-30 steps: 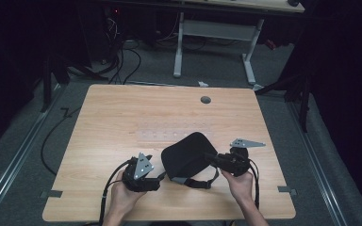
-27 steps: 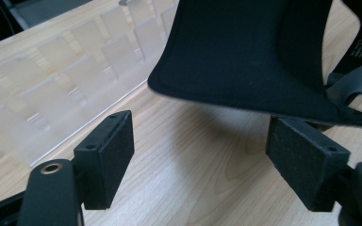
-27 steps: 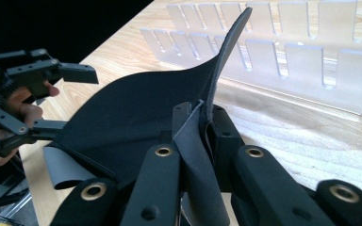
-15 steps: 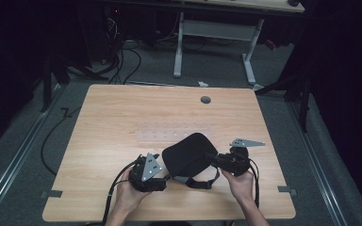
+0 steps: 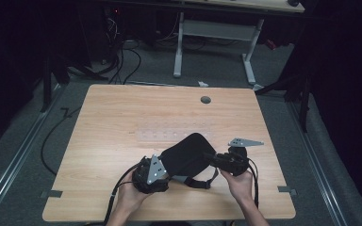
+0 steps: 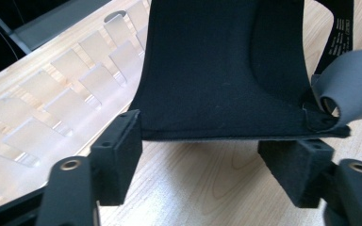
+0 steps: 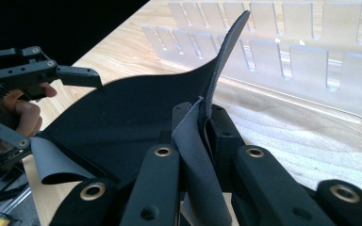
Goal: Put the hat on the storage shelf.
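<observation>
Light is falling from above onto the wooden table (image 5: 122, 122), leaving it evenly bright while the floor and room around it are sinking into near black. The high view is looking soft and slightly grainy. In the left gripper view, the black fabric (image 6: 226, 66) is swallowing detail, and the clear slotted rack (image 6: 61, 103) is catching pale glare. In the right gripper view, the nearest jaws are blurring at the bottom edge, and the background is going dark
</observation>
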### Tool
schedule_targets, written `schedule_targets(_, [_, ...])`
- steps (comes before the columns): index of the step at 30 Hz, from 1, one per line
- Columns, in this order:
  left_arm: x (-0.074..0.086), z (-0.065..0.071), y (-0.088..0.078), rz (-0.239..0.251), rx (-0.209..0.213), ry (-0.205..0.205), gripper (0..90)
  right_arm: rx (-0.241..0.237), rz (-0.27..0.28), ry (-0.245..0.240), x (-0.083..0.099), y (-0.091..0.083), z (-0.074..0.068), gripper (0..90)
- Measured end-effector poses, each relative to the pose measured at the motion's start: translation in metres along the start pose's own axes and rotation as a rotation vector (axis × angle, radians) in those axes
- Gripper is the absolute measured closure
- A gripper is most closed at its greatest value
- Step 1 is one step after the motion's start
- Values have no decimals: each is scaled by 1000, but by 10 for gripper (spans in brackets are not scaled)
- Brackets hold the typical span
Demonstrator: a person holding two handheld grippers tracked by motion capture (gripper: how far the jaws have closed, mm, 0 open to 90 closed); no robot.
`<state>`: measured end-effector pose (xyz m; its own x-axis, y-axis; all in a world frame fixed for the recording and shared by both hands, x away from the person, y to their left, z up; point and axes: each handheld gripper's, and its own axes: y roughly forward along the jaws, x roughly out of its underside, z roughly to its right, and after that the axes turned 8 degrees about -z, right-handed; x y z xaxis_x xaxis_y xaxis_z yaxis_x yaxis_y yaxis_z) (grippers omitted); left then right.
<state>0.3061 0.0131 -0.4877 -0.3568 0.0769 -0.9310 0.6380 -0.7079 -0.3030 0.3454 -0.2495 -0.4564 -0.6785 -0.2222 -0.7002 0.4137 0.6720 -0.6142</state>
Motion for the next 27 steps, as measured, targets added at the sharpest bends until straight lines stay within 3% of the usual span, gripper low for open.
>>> schedule_targets(2, [-1,1,-1,3,8,10,422,-17,7,3,-1,-1,-1,834])
schedule_targets(6, [0,5,1,-5,14,45,459,-61,8,2,-2,1,-4,834])
schedule_targets(9, [2,7,2,-12,4,69,500,-50,7,-18,-4,3,-9,833])
schedule_targets(15, [-1,5,-5,3,39,42,645,-73,17,-13,-4,2,-8,817])
schedule_targets(23, [-9,8,-16,19,151,12,848,-80,48,-10,-5,2,-5,694])
schedule_targets(25, [-9,9,-16,10,143,23,864,-93,62,-6,-5,1,-5,657])
schedule_targets(27, [-11,8,-17,20,159,-4,865,-93,73,-7,-5,0,-4,627])
